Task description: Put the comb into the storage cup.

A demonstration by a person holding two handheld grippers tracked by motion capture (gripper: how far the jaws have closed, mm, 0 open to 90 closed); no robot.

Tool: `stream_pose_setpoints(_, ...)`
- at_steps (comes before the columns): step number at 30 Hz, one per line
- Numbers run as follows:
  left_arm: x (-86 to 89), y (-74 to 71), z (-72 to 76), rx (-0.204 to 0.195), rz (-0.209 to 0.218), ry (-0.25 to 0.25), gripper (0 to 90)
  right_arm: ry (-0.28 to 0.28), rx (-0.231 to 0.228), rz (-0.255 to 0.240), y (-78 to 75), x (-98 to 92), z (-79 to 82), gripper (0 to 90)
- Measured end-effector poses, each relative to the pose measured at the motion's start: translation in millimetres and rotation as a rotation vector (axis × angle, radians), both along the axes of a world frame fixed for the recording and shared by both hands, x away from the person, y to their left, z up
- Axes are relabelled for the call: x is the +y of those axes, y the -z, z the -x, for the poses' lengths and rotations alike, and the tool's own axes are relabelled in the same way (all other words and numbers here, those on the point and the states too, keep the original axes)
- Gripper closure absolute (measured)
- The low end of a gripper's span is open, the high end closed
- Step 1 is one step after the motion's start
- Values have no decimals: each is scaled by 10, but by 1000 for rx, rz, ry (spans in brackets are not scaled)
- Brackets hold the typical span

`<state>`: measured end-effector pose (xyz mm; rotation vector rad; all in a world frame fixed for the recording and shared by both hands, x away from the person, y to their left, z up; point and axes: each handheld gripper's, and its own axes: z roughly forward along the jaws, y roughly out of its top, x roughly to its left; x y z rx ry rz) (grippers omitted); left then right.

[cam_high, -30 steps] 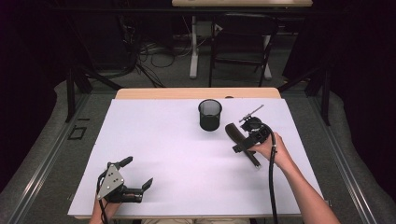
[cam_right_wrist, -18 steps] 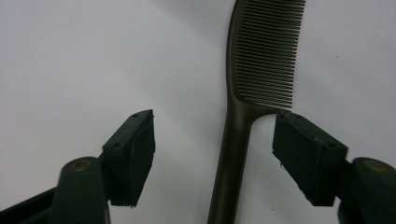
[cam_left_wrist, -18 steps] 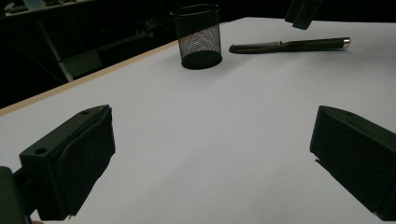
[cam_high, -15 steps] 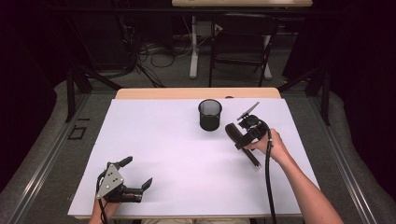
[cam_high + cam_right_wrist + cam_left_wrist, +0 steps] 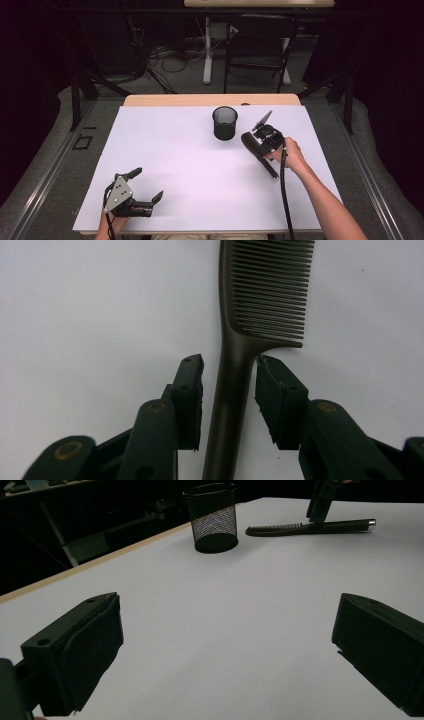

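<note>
A dark comb (image 5: 265, 300) lies flat on the white sheet, teeth end toward the black mesh cup (image 5: 225, 123). My right gripper (image 5: 229, 375) points down over the comb (image 5: 274, 173) and straddles its handle just behind the teeth. Its jaws have just been closing. The handle sits between the pads with a thin gap still showing on the left side. My left gripper (image 5: 147, 184) rests near the front left corner of the sheet, its jaws wide apart with nothing between them (image 5: 225, 645). In the left gripper view the comb (image 5: 310, 528) lies to the right of the cup (image 5: 212, 517).
The white sheet (image 5: 175, 150) covers most of the table, with a wooden strip (image 5: 165, 100) bare along the far edge. Beyond the table stand a chair (image 5: 257, 55), table legs and cables on a dark floor.
The right gripper has sunk a little onto the comb and shifted slightly toward the cup, and its jaws have narrowed around the handle. The left gripper has stayed where it was.
</note>
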<state>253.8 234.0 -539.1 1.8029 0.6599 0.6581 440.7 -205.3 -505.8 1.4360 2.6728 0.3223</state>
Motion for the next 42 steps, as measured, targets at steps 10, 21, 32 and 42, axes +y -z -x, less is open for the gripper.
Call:
stream_pose_setpoints(10, -1, 3, -6, 4, -5, 2, 2, 55, -51, -78, 187, -10, -16, 693)
stream_pose_setpoints(21, -2, 3, -3, 5, -8, 2, 2, 139, -3, -113, 260, -121, -33, 715)
stream_pose_setpoints(32, -3, 3, -5, 5, -10, 2, 2, 140, 55, -112, 190, -194, -23, 722)
stream_pose_setpoints(42, -2, 6, -3, 4, -8, -4, 2, 111, -9, -159, 49, -272, 36, 722)
